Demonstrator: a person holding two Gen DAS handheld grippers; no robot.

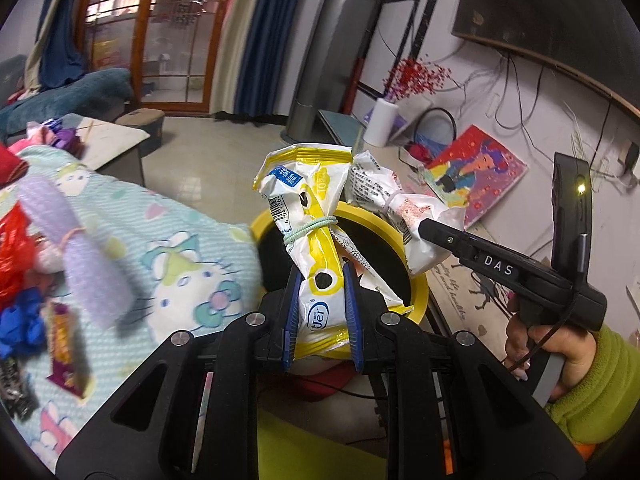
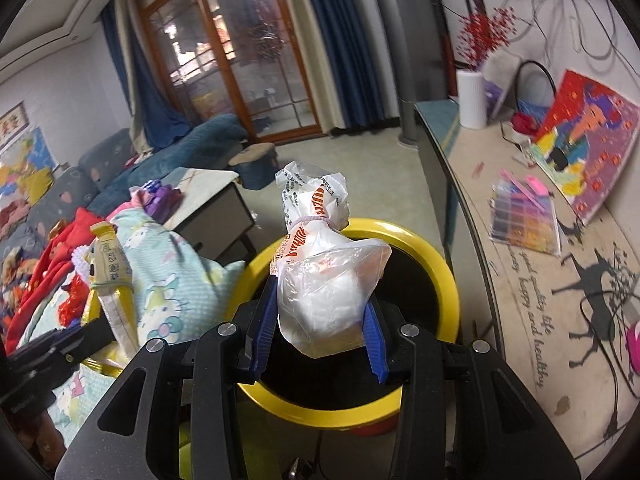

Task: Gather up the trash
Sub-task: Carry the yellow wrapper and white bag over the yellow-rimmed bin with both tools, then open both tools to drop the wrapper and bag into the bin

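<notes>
Two tongs, each clamped on a tied wrapper above the yellow bin (image 2: 436,264): left tongs (image 1: 322,280) nearly closed on the yellow-white wrapper (image 1: 316,240), "10" legible; right tongs (image 2: 320,300) partly closed on the clear orange-lettered bag (image 2: 324,280). "DAS" along the right tongs. Cartoon-cat blanket (image 1: 168,240) at left; "happy and healthy" on the counter (image 2: 532,280).
</notes>
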